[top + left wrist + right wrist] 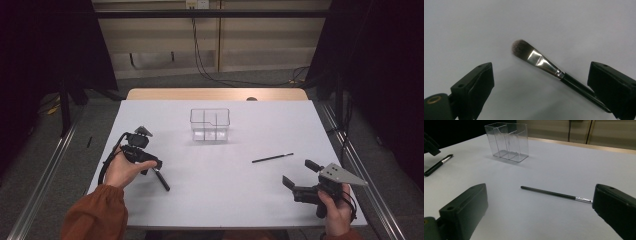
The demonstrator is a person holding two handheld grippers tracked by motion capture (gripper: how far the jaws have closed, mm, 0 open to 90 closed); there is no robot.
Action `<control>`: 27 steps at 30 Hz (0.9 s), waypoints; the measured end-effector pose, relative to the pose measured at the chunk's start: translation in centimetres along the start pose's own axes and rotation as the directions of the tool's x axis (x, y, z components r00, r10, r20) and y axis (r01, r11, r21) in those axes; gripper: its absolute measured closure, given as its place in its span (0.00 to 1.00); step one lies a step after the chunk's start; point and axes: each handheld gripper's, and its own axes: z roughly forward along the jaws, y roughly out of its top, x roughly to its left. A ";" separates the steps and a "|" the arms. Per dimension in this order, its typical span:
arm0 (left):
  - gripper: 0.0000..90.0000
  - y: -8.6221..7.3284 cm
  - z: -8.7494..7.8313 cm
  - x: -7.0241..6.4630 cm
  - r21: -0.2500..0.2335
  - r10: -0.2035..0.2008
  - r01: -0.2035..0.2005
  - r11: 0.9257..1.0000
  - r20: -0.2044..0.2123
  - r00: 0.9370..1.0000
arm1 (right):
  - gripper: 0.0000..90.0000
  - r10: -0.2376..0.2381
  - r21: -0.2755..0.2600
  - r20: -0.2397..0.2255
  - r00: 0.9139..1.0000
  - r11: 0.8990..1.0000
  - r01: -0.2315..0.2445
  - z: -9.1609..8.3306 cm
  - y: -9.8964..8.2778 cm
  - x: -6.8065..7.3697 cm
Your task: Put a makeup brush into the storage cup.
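While both grippers hover with their jaws spread and nothing between them, the work in hand looks like picking up two brushes from the white table [220, 185] and putting them into the clear box [210, 125] that stands upright near the far middle.

The left gripper [145, 161] is closest to its target. A flat makeup brush [544, 65] lies on the table just under it, with the bristles pointing away and the black handle running back beside one jaw. In the left gripper view the handle sits off to one side instead of midway between the jaws. A good grasp probably needs the hand to shift sideways until the handle is centred, then lower until the jaws nearly touch the table, then close across the handle just behind the silver collar. Closing on the bristles would likely bend them.

The right gripper [306, 181] waits at the near right corner, released. A thin brush [272, 158] lies a little ahead of it, well apart from the box. The box has several narrow compartments, so each brush should go in handle first and upright.
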 end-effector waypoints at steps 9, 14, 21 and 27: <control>0.11 0.2 1.1 -0.7 0.073 -0.010 0.010 0.997 -0.005 1.000 | 0.00 0.011 0.000 -0.005 1.000 1.000 -0.011 0.0 0.0 -0.1; 0.16 0.1 1.4 -0.9 0.094 -0.020 0.020 0.995 -0.001 1.000 | 0.00 0.010 0.000 -0.005 1.000 1.000 -0.010 0.0 0.0 0.0; 0.18 0.4 2.3 -0.9 0.114 -0.059 0.058 0.992 0.004 0.998 | 0.00 0.004 0.003 -0.008 1.000 1.000 -0.004 0.1 0.0 0.0; 0.23 0.6 2.9 -1.6 0.137 -0.056 0.059 0.989 -0.028 0.998 | 0.00 0.004 0.004 -0.010 1.000 1.000 -0.003 0.1 0.0 0.0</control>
